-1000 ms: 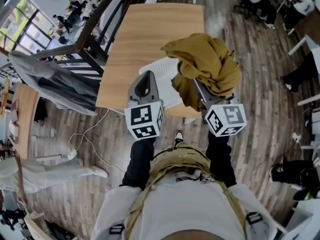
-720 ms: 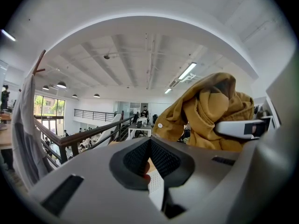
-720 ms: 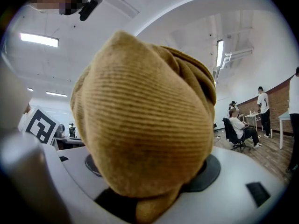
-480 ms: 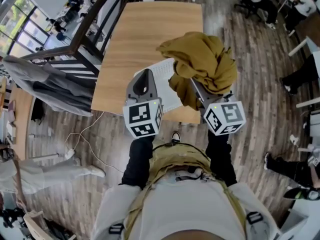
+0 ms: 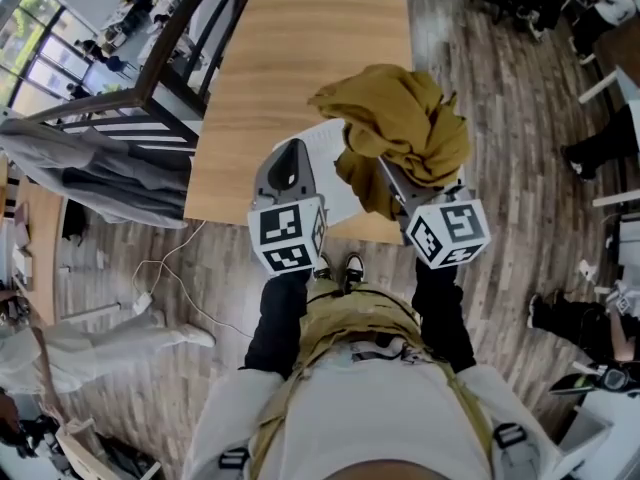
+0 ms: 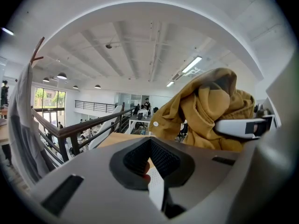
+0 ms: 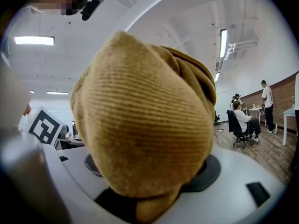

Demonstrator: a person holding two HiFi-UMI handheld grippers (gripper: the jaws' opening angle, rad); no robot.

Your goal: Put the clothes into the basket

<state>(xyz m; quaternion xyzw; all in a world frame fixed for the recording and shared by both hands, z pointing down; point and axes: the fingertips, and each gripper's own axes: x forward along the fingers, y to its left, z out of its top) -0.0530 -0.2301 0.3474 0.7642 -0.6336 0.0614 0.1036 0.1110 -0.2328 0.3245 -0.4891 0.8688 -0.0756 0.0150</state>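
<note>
A bundled mustard-yellow garment (image 5: 400, 118) hangs over the near end of a wooden table (image 5: 290, 58). My right gripper (image 5: 385, 173) is shut on it, and the cloth (image 7: 145, 120) fills the right gripper view and hides the jaws. A white perforated basket (image 5: 325, 143) lies beneath the garment at the table's near edge. My left gripper (image 5: 290, 158) sits at the basket's left side with its jaws together. In the left gripper view a strip of the white basket (image 6: 156, 188) shows pinched in the seam between them, with the garment (image 6: 210, 111) to the right.
A dark railing (image 5: 170, 78) runs along the table's left side, and a grey garment (image 5: 110, 173) hangs over it. A white cable (image 5: 165, 278) trails on the wood floor at the left. People sit at desks at the far right.
Both grippers, the garment and the basket have drifted slightly together over the table's near edge. Neither grip has changed.
</note>
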